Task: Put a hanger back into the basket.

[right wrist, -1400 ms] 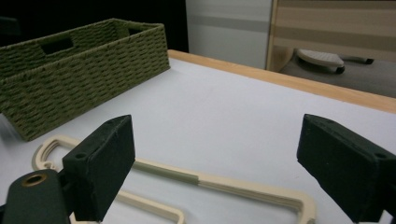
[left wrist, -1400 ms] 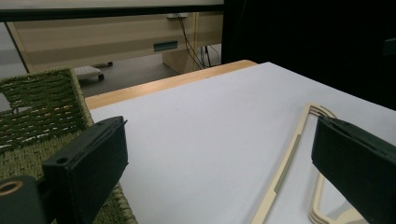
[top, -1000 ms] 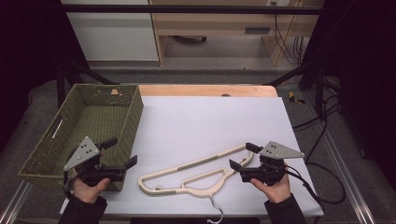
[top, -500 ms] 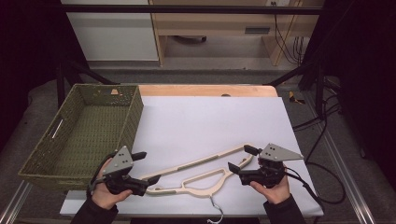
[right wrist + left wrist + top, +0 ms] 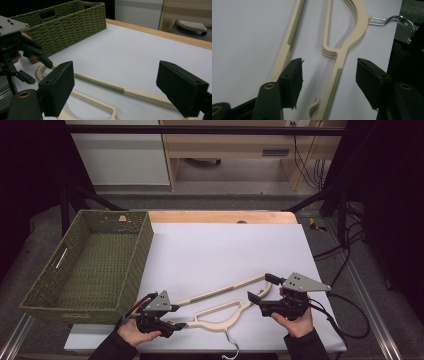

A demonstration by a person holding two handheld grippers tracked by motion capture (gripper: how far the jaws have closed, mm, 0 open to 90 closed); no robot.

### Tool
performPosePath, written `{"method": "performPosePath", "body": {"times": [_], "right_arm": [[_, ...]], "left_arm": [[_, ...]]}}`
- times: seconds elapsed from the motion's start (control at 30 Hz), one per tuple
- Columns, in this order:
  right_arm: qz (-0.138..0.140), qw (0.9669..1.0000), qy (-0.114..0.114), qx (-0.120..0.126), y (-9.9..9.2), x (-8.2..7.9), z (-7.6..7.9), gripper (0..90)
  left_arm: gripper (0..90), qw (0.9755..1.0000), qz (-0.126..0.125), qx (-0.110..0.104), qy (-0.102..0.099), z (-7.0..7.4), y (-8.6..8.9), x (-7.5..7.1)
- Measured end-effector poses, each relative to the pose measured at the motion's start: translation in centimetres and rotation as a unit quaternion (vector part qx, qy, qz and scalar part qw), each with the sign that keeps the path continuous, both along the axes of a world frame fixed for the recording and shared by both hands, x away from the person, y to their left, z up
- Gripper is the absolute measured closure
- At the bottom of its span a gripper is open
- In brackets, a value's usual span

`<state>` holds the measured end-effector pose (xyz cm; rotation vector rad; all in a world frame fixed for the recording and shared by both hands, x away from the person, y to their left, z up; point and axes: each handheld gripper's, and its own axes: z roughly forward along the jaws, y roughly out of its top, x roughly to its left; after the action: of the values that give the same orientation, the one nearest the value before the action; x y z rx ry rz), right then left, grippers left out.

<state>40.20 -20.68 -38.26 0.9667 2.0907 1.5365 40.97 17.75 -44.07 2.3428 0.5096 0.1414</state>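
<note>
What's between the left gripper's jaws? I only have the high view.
Observer: The hanger, at its lower arm with the ribbed strip. The left gripper has just been closing its jaws, and the pads are not on it yet.
Operator: One hanger?
Observer: In the left gripper view its edge shows three layers, so it is likely a stack.
Operator: Right side?
Observer: The right gripper is wide open. The ribbed bar lies between its pads, untouched.

The high view looks forward and down on the white tabletop (image 5: 225,250); both gripper views sit close above it, sharing the cream wooden hanger (image 5: 220,302).
</note>
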Motion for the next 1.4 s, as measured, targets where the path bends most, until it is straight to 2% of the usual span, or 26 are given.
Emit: {"method": "performPosePath", "body": {"times": [0.2, 0.37, 0.63, 0.8, 0.93, 1.03, 1.1, 1.17, 1.3, 1.4], "right_arm": [[-0.002, 1.0000, 0.002, 0.000, -0.1, 0.2, -0.1, 15.2], [-0.001, 1.0000, 0.004, -0.003, 0.0, 0.2, -0.3, 15.2], [0.001, 1.0000, 0.007, -0.003, 0.2, 0.3, -0.4, 15.2], [0.006, 0.9999, 0.009, -0.006, 0.3, 0.4, -0.5, 16.2], [0.014, 0.9996, 0.024, 0.007, 0.6, 0.1, -0.6, 20.0], [0.007, 0.9988, 0.046, 0.013, 1.2, -0.5, -1.0, 23.7], [0.012, 0.9984, 0.056, -0.002, 1.8, -1.0, -1.5, 27.4], [0.012, 0.9968, 0.076, -0.021, 2.7, -1.8, -2.2, 30.5], [0.024, 0.9928, 0.110, -0.041, 4.1, -3.1, -3.8, 36.5], [0.028, 0.9908, 0.124, -0.048, 5.0, -3.8, -4.9, 42.0]], "left_arm": [[54.4, 0.9993, -0.022, 0.024, 0.020, -1.2, -0.5, 0.4], [65.0, 0.9985, -0.033, 0.031, 0.031, -1.6, -0.8, 0.6], [71.1, 0.9971, -0.047, 0.035, 0.048, -2.2, -1.2, 1.0], [71.8, 0.9968, -0.051, 0.035, 0.051, -2.3, -1.2, 1.2], [71.9, 0.9969, -0.051, 0.037, 0.048, -2.3, -1.2, 1.1], [71.9, 0.9968, -0.052, 0.039, 0.046, -2.3, -1.2, 1.0], [71.9, 0.9969, -0.052, 0.038, 0.046, -2.3, -1.1, 1.0], [72.0, 0.9970, -0.052, 0.039, 0.044, -2.2, -1.1, 0.9], [72.0, 0.9972, -0.050, 0.038, 0.040, -2.3, -1.2, 0.8], [71.9, 0.9972, -0.050, 0.040, 0.039, -2.2, -1.2, 0.7]]}}
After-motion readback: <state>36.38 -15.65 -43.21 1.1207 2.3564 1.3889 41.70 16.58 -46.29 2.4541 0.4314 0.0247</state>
